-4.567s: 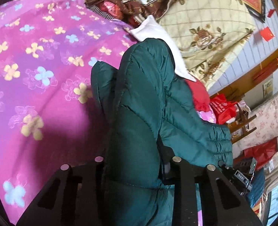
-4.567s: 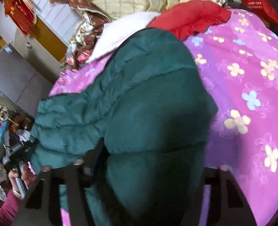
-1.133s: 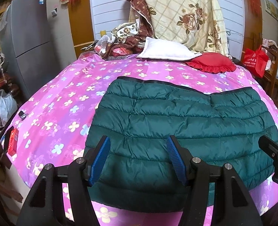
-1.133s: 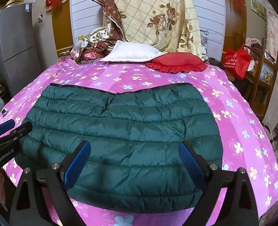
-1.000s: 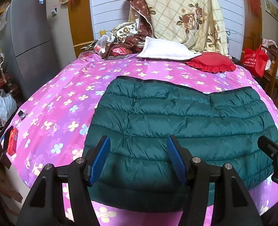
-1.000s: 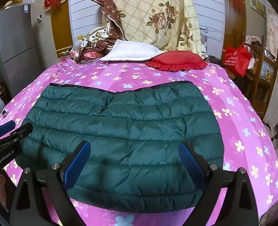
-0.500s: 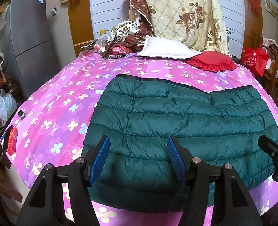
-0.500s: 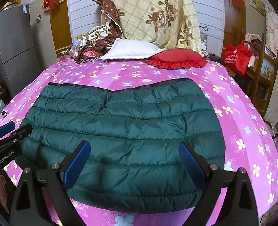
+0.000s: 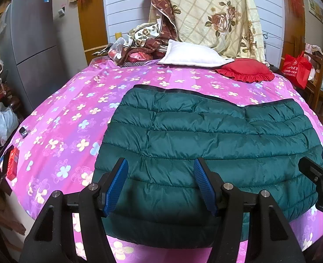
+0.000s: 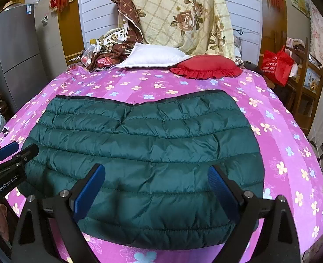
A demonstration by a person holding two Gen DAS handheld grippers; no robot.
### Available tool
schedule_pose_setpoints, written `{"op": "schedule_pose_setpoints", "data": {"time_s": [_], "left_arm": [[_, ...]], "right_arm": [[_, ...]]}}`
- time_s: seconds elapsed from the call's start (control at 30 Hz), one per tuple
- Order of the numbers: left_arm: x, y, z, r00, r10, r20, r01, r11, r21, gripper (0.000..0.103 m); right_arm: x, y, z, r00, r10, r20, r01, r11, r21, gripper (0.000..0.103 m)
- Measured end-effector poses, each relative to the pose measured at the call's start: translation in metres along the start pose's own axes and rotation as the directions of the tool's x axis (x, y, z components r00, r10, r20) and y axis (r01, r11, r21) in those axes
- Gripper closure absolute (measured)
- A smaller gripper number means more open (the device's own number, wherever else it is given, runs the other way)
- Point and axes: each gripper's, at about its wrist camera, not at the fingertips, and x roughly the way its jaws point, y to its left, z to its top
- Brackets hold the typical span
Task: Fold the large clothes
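A dark green quilted jacket (image 9: 209, 135) (image 10: 143, 144) lies folded flat on the pink flowered bedsheet (image 9: 69, 114) (image 10: 281, 135), its black-trimmed edge towards the pillows. My left gripper (image 9: 160, 175) hovers above its near left part, jaws wide apart with nothing between the blue pads. Over the jacket's near middle my right gripper (image 10: 157, 180) is held open and empty as well. Each gripper shows at the edge of the other's view: the right gripper (image 9: 319, 175) and the left gripper (image 10: 10, 155).
A white pillow (image 9: 192, 54) and a red frilled cushion (image 9: 244, 71) lie at the far end below a cream floral quilt (image 10: 181, 11). A grey fridge (image 9: 34, 43) stands left, a red bag (image 10: 276, 63) on shelves right. A small red box (image 9: 12, 164) sits off the bed's left edge.
Several seconds ago both grippers held the bunched jacket up close. Now it lies flat and both are open above it. Over the last second nothing has moved.
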Motion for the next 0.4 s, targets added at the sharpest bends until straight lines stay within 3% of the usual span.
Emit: {"op": "schedule_pose_setpoints", "data": {"time_s": [0.4], "left_arm": [[0.009, 0.006, 0.001, 1.0, -0.005, -0.002, 0.005, 1.0, -0.018, 0.059]], "right_arm": [[0.011, 0.002, 0.001, 1.0, 0.001, -0.011, -0.001, 1.0, 0.001, 0.006]]}}
